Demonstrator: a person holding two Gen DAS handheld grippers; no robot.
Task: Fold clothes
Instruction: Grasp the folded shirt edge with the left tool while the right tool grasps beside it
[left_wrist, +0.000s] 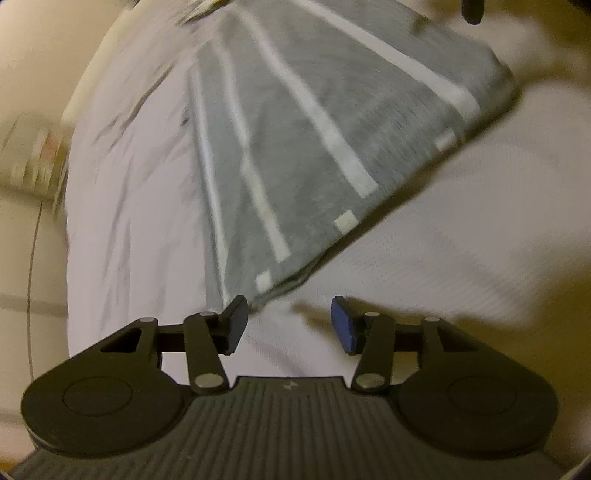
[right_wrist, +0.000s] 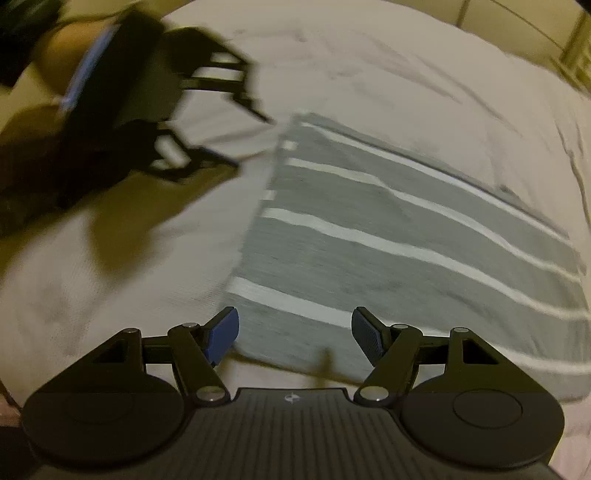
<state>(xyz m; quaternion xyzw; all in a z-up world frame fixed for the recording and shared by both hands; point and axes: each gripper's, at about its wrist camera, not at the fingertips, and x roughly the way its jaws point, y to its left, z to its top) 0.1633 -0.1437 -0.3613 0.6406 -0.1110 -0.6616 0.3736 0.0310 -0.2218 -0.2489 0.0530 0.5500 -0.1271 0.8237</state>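
Note:
A grey garment with white stripes (left_wrist: 314, 140) lies folded into a flat rectangle on the white bed sheet (left_wrist: 129, 221). My left gripper (left_wrist: 290, 325) hovers open just off the garment's near corner, nothing between its blue pads. In the right wrist view the same garment (right_wrist: 406, 240) stretches away to the right. My right gripper (right_wrist: 295, 332) is open above the garment's near edge, holding nothing. The left gripper (right_wrist: 236, 125) shows there as a blurred dark shape at upper left, its jaws apart.
The white sheet (right_wrist: 369, 74) is wrinkled around the garment. A beige floor and a pale box-like object (left_wrist: 33, 158) lie past the bed's left edge. Beige furniture (right_wrist: 535, 29) stands beyond the far right.

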